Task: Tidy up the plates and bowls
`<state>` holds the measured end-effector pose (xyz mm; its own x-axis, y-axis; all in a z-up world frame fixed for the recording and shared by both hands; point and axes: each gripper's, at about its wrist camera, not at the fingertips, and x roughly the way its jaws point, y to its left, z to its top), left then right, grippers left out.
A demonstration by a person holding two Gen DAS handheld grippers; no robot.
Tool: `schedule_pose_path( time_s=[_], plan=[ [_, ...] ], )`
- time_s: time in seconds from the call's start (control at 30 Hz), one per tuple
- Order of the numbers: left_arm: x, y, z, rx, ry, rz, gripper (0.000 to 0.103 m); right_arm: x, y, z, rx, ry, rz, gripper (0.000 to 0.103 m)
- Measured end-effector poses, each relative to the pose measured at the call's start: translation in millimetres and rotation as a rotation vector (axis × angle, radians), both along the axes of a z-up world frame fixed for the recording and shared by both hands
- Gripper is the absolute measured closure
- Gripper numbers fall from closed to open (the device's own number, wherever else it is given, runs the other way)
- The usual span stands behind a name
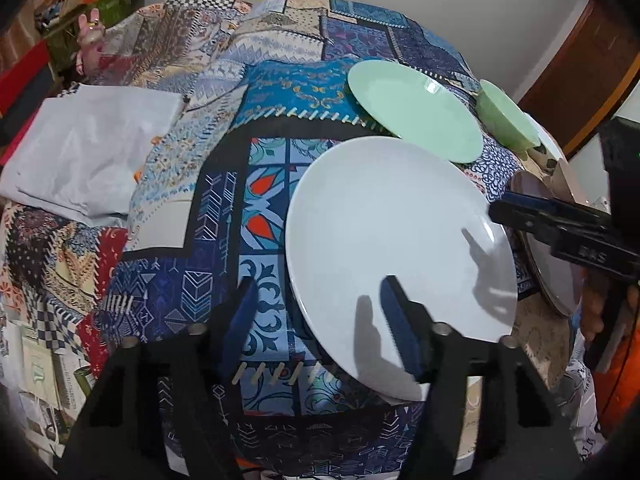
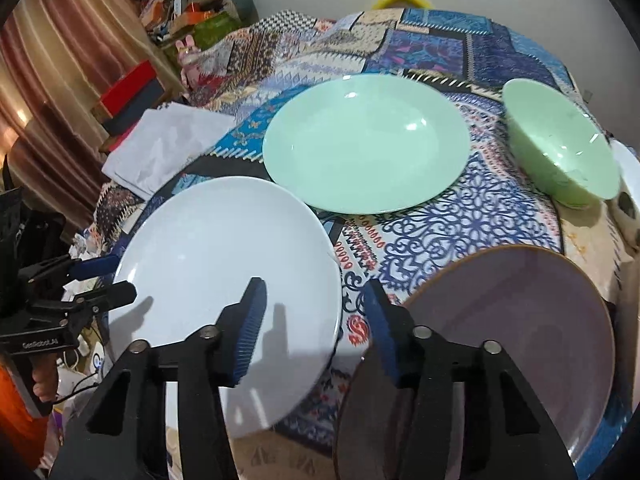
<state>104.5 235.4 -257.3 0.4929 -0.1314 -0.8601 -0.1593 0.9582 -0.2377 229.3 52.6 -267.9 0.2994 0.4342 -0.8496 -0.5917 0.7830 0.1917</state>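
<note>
A white plate (image 1: 400,248) lies on the patchwork cloth; it also shows in the right wrist view (image 2: 224,264). Behind it lie a mint green plate (image 1: 414,108) (image 2: 366,142) and a mint green bowl (image 1: 506,114) (image 2: 560,142). A grey-lilac plate with a brown rim (image 2: 516,332) lies near right, seen edge-on in the left wrist view (image 1: 548,264). My left gripper (image 1: 320,320) is open, straddling the white plate's near-left rim. My right gripper (image 2: 316,324) is open above the gap between the white and lilac plates, empty.
A folded white cloth (image 1: 88,152) (image 2: 164,148) lies at the far left of the table. Clutter and boxes (image 2: 188,4) stand beyond the far left corner. A curtain (image 2: 52,64) hangs on the left.
</note>
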Motion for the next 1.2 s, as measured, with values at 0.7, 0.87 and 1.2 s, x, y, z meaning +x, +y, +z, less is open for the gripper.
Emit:
schedule_pose_path(
  time_s=[0.7, 0.87, 1.2],
  plan=[
    [-1, -6, -13, -0.053, 0.018, -0.049, 0.064, 6, 16, -18, -0.055, 0.058, 0.065, 0.069],
    [-1, -10, -12, -0.045, 0.022, -0.054, 0.066, 8, 16, -17, -0.047, 0.062, 0.068, 0.072],
    [-4, -12, -9, -0.025, 0.040, -0.036, 0.066, 7, 3, -13, 0.028, 0.100, -0.001, 0.082]
  ],
)
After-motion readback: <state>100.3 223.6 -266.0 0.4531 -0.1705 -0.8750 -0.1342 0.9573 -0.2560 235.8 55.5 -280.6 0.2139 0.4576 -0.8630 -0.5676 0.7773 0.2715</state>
